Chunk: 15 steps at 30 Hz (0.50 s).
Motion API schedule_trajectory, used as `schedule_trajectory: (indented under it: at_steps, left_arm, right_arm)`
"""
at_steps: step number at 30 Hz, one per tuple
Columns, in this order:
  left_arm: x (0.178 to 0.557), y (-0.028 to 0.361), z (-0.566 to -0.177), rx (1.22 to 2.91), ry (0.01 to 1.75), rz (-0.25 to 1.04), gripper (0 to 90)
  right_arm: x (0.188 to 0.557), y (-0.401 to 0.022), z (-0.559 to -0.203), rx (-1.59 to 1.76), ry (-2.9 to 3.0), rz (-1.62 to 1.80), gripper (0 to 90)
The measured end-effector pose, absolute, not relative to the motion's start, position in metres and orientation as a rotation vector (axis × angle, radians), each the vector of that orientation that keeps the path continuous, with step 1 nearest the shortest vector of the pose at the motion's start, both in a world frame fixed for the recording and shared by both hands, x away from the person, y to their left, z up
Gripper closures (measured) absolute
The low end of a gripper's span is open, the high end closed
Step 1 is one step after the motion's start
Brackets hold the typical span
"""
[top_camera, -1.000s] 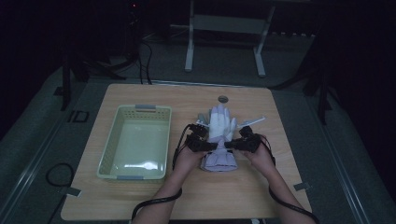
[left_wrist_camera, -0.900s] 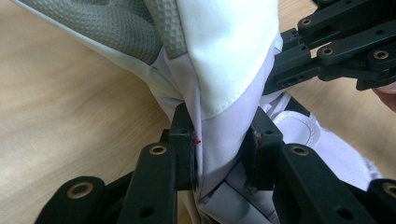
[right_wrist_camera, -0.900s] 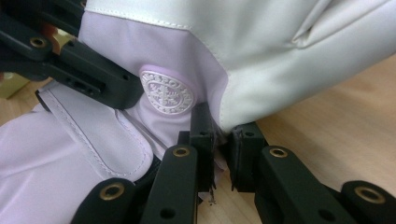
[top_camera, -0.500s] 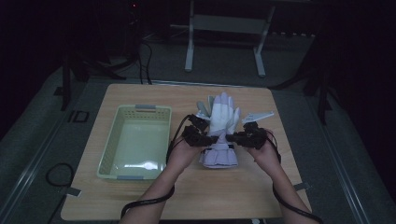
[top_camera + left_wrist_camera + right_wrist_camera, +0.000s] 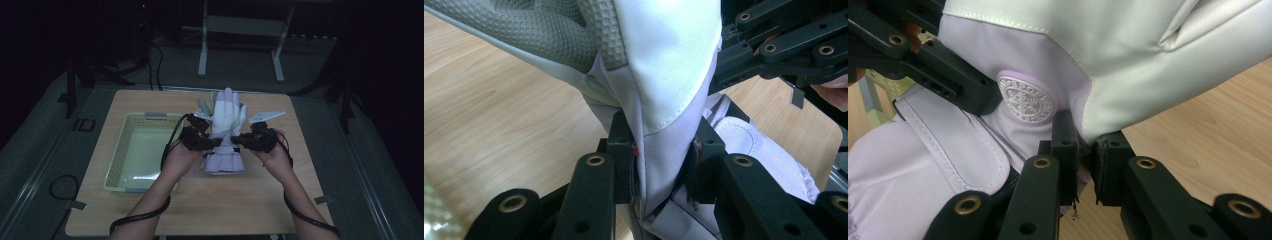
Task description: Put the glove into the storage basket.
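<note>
A white glove [image 5: 227, 116] with a lilac cuff [image 5: 223, 162] hangs above the middle of the wooden table [image 5: 250, 200], fingers pointing away from me. My left gripper [image 5: 216, 143] is shut on the glove's left edge at the wrist. In the left gripper view the glove [image 5: 664, 75] is pinched between the black jaws of the left gripper [image 5: 663, 170], with its grey textured palm side at the top. My right gripper [image 5: 236, 141] is shut on the right edge; its own view shows the right gripper [image 5: 1088, 155] clamping the glove [image 5: 1128, 55] beside a round lilac badge [image 5: 1026, 97].
A pale green basket [image 5: 131, 185] stands on the left half of the table with nothing in it. A grey three-cornered plate [image 5: 266, 116] sits on the right gripper. A metal stand [image 5: 240, 25] rises behind the table's far edge.
Both hands have risen and lifted the glove off the table; it now hangs higher and farther from me, with the cuff clear of the wood.
</note>
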<state>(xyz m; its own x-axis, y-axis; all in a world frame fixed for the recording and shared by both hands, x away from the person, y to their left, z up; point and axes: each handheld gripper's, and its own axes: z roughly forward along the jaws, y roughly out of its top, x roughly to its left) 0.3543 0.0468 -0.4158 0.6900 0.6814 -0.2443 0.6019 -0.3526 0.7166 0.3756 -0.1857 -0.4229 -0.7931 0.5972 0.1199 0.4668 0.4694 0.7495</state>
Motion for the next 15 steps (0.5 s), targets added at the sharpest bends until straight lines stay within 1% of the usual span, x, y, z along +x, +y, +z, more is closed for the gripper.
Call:
schedule_trajectory:
  at_steps: [15]
  left_arm:
    - [0.346, 0.106, -0.413, 2.055, 1.033, 0.108, 70.7]
  right_arm:
    - [0.379, -0.13, -0.419, 0.865, 2.626, 1.253, 81.6]
